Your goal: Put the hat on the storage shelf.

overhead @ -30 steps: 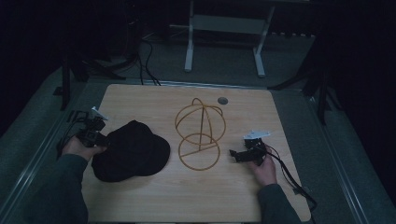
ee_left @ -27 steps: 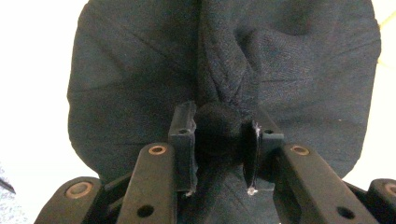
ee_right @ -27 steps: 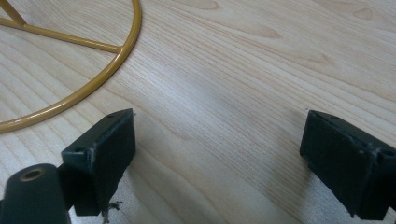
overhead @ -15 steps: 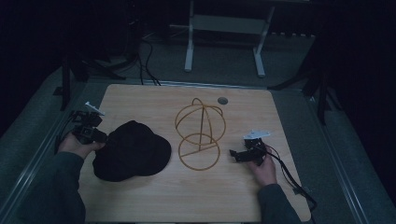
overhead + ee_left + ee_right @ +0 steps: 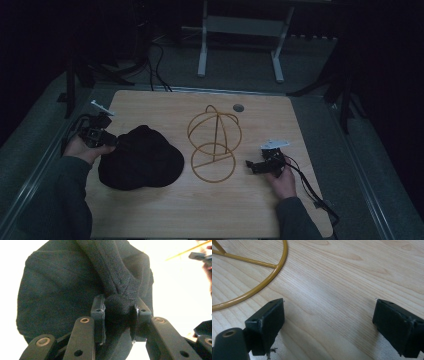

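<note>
A black cloth hat (image 5: 140, 159) lies on the left half of the wooden table (image 5: 165, 210). My left gripper (image 5: 119, 144) is shut on a bunched fold at the hat's left edge and has that edge raised a little. In the left gripper view the two pads pinch the black hat (image 5: 62, 285) with the left gripper (image 5: 117, 312) squeezing a thick roll of fabric. A gold wire hat stand (image 5: 214, 145) rises at the table's middle. My right gripper (image 5: 248, 164) rests low at the right, open, and the right gripper (image 5: 328, 315) frames bare wood beside the gold wire stand's base ring (image 5: 265, 281).
A small round grommet (image 5: 238, 107) sits near the table's far edge. A cable (image 5: 307, 187) trails from the right gripper across the table's right edge. Metal frame legs (image 5: 202, 45) stand on the floor beyond the table.
My left gripper has risen with the hat's edge in it, pulling the fabric up on that side. The right gripper has stayed where it was.
</note>
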